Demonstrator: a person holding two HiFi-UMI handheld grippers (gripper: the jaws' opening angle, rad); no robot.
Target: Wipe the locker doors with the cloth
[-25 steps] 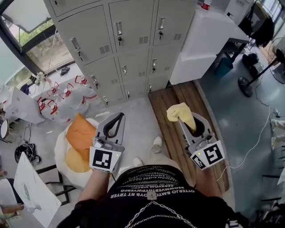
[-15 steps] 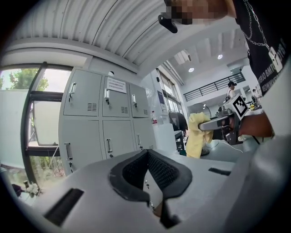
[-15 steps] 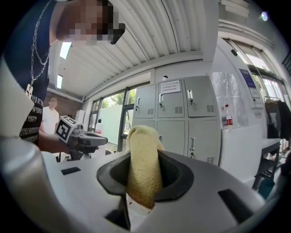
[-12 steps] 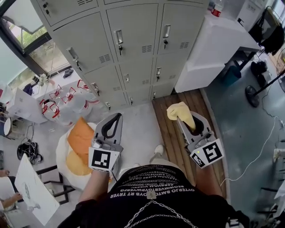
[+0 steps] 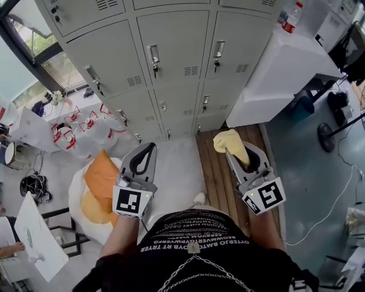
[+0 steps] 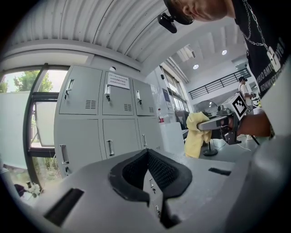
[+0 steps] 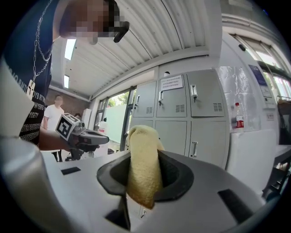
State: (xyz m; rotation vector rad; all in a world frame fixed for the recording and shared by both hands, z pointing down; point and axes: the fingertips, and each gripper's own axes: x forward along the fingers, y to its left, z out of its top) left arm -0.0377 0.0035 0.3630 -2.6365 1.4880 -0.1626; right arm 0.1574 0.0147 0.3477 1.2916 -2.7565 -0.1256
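Note:
A bank of grey locker doors (image 5: 171, 63) stands ahead, each door with a metal handle and vent slots; the same lockers (image 6: 104, 123) (image 7: 182, 118) fill both gripper views. My right gripper (image 5: 228, 145) is shut on a yellow cloth (image 5: 229, 144), which bunches up out of its jaws (image 7: 143, 168) and hangs clear of the doors. From the left gripper view the cloth (image 6: 196, 136) shows off to the right. My left gripper (image 5: 149, 148) is shut with nothing in it, its tip (image 6: 148, 152) pointing at the lower lockers, well short of them.
A white cabinet (image 5: 285, 74) stands right of the lockers with a bottle (image 5: 291, 17) on top. Water jugs (image 5: 85, 131) crowd the lockers' left foot. An orange and white beanbag (image 5: 97, 188) lies left of me. A fan stand (image 5: 331, 134) and cables are at right.
The lockers have come nearer and fill more of the head view. Both grippers hold the same pose, the cloth still held in the right one.

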